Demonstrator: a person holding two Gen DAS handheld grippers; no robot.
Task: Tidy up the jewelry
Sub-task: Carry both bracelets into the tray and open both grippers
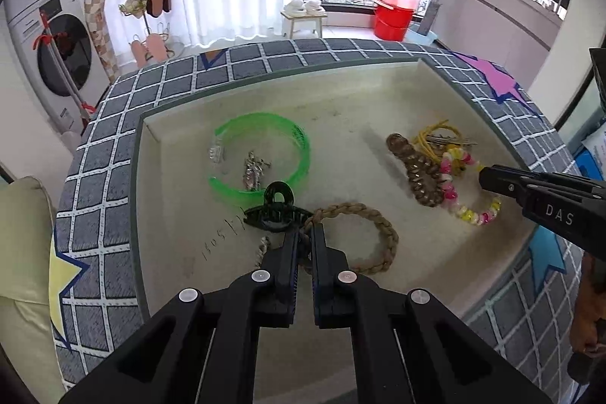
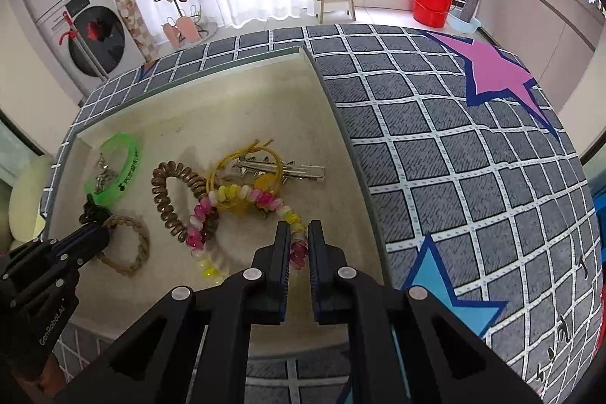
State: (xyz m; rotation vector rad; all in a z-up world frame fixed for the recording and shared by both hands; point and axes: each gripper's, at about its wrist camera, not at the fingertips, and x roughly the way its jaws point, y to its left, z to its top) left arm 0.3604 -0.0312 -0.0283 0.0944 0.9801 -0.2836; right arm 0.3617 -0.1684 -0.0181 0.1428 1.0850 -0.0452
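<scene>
Two black claws reach down into a shallow cream tray [image 1: 428, 70], and we hold one in each hand. Our left claw [image 1: 303, 233] has its jaws drawn nearly together, and the near end of a braided tan loop [image 1: 375, 237] runs between its fingertips; whether the pads truly pinch the braid we cannot tell. Touching its tips on the far side lies a dark claw-style hair clip [image 1: 276, 212]. Beyond that clip rests a bright green open bangle [image 1: 265, 154], with small silver pieces [image 1: 255, 169] lying inside its curve.

Our right claw [image 2: 299, 241] is likewise nearly pressed together, with the near end of a pink, white and yellow spiral tie [image 2: 242, 199] between its fingertips, seemingly nipped. Past its tips sits a tangle of yellow elastic bands [image 2: 246, 161] and silver hair clips [image 2: 288, 171], and to their left a bronze coiled tie [image 2: 170, 199] overlapping the spiral one.

We judge that each claw takes a loose end because the pieces overlap and need drawing apart. The tray sits on a grey cloth [image 2: 454, 158] with a white grid and coloured stars.
</scene>
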